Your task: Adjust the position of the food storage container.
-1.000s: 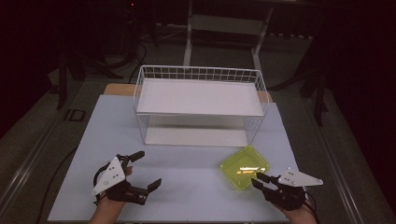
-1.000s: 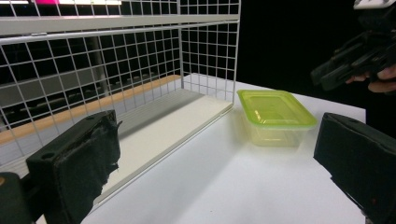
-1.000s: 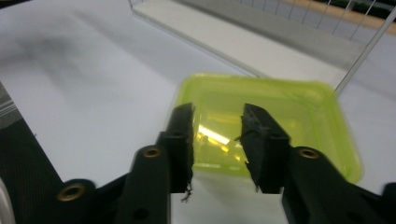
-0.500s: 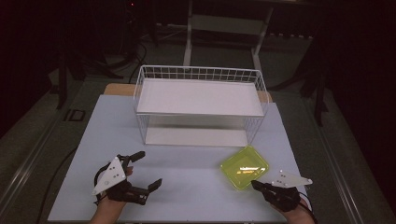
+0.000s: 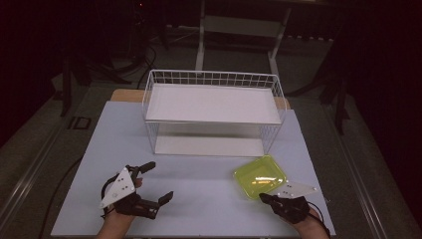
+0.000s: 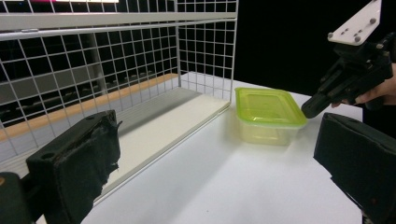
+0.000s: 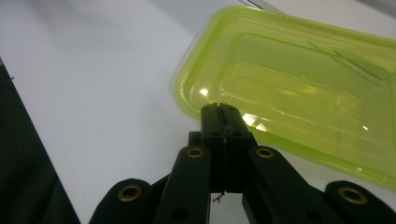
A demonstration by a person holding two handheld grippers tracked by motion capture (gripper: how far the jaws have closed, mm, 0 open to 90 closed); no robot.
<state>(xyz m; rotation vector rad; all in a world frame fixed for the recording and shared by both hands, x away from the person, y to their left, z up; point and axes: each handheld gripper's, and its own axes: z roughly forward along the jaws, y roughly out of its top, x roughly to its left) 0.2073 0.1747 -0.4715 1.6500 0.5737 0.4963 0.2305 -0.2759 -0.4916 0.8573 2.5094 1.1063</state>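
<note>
— Now, where's your container?
— The yellow-green lidded container (image 5: 260, 177) sits on the bench (image 5: 209, 209), just in front of the white wire rack (image 5: 213, 107).
— And your grippers?
— Your right gripper (image 7: 223, 113) has jaws pressed together at its near edge; your left gripper (image 5: 155, 182) rests wide apart.

No readable text, label, brand, number or sign is found in any of the views. A dark plate (image 5: 78, 123) with pale marks that could be letters is seen on the floor left of the table (image 5: 209, 174) in the high view, but the marks are too small and dim to be read. Raised lines are moulded into the lid of the green container (image 7: 299, 84) in the right gripper view; no letters can be made out in them.
</note>
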